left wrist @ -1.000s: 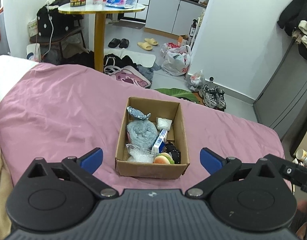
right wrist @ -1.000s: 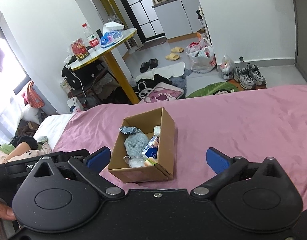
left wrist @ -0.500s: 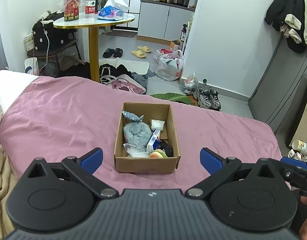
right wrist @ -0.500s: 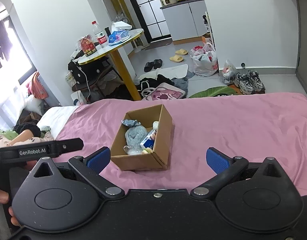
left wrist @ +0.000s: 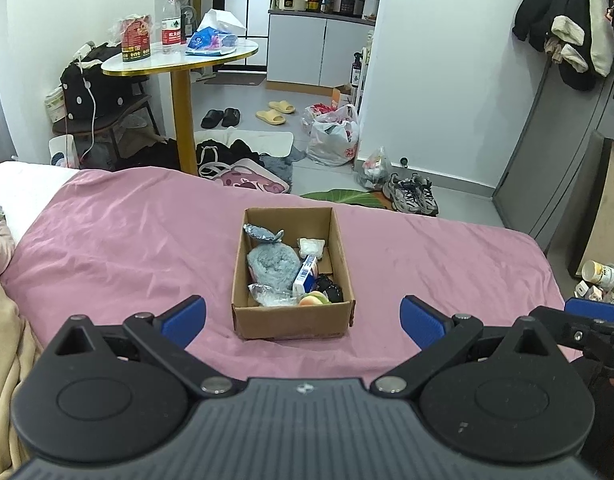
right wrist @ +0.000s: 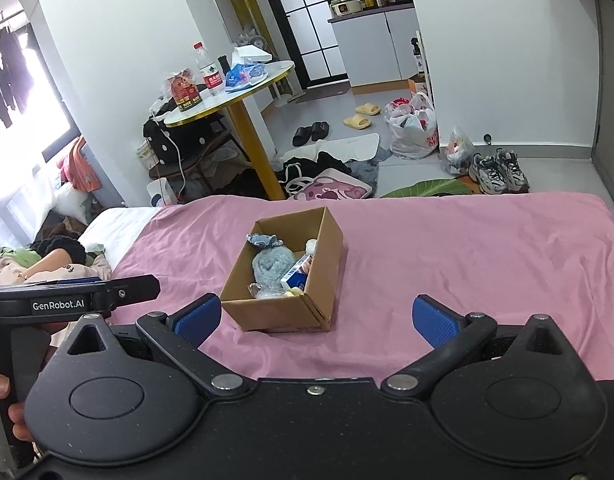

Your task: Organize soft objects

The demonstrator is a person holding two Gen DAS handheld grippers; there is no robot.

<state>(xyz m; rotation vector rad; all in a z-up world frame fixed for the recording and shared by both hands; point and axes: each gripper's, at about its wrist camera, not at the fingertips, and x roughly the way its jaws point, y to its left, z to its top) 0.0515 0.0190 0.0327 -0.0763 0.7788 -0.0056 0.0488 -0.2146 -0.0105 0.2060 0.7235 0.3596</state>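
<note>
**Q:** Where do things stand?

**A:** Cardboard box (left wrist: 293,280) sits mid-frame on the pink bedspread (left wrist: 119,248), open top, upright. Inside, as far as I can read it: a grey-blue fuzzy bundle (left wrist: 273,265) left of centre, a crinkled silver-grey packet (left wrist: 263,234) at the far left corner, a small white wrapped item (left wrist: 311,246) at the far right, a blue-and-white carton (left wrist: 306,272) leaning on edge, clear plastic wrap (left wrist: 273,297) and a peach-and-green round thing (left wrist: 313,300) at the near wall, something black (left wrist: 330,286) beside it.

**Q:** Your grippers?

**A:** Left gripper (left wrist: 303,318): fingers spread wide, nothing between them, held low in the frame on the near side of the box. Right gripper (right wrist: 313,320): the same, wide apart and empty. In the right wrist view the box (right wrist: 283,280) lies just beyond my left blue pad (right wrist: 197,316), turned at an angle.

**Q:** How far along?

**A:** My judgement: the collecting looks done. I see no loose soft item on the bedspread around the box in either view. Neither gripper touches anything.

**Q:** What is left?

**A:** Possibly tidying the contents, which lie jumbled, or moving the box. I cannot tell which is meant.
</note>
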